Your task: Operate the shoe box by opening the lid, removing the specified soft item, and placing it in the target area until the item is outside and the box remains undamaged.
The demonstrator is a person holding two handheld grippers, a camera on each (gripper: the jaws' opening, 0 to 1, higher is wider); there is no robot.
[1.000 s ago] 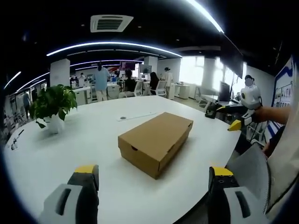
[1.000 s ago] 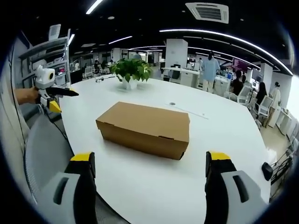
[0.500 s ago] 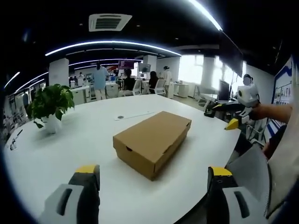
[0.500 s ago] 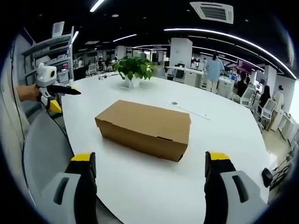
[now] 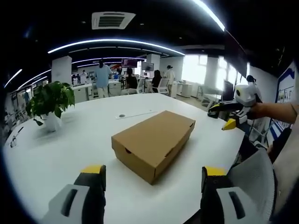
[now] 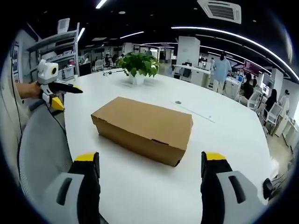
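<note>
Both jaws wide apart on my left gripper [image 5: 152, 175] and right gripper [image 6: 149, 161]; closed shoe box [image 5: 153, 142] ahead of each, untouched.

The shoe box [image 5: 153, 142] is looking like plain brown cardboard, dull and smooth, and it is sitting on a smooth, slightly shiny white counter [image 5: 70, 144].

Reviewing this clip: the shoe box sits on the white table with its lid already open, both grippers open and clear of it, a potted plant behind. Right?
Not quite: the box lid is closed, flat on top, as the right gripper view shows. The rest holds: it sits on the white table, the left gripper and right gripper are open and clear of it, and the plant stands behind.
</note>
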